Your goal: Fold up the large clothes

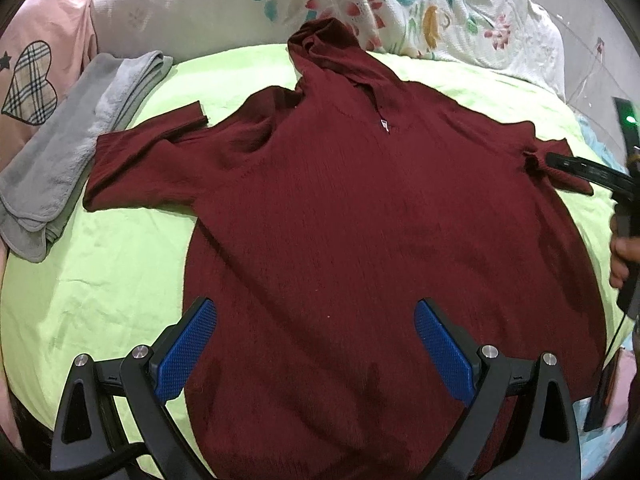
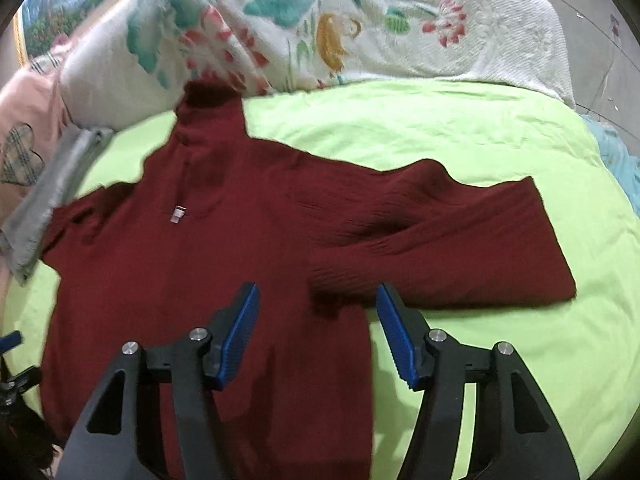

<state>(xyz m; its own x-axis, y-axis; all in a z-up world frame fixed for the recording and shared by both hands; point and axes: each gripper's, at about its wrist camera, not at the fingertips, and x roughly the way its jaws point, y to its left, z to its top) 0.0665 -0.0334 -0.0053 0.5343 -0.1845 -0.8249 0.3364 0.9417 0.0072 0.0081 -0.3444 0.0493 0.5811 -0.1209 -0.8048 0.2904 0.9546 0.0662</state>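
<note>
A bed with a lime-green sheet [image 1: 120, 264] carries a dark-red ribbed hooded sweater [image 1: 360, 216] — beside it, folded grey towels [image 1: 68, 160].

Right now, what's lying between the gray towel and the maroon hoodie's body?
The hoodie's left sleeve lies there, doubled back on itself, its outer fold touching the gray towel; green sheet shows below it. The left wrist view shows this best.

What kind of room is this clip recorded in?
Most likely a bedroom. The maroon hooded sweater lies spread on a lime-green bedsheet, with a floral quilt bunched at the far end and a folded grey garment beside it.
</note>
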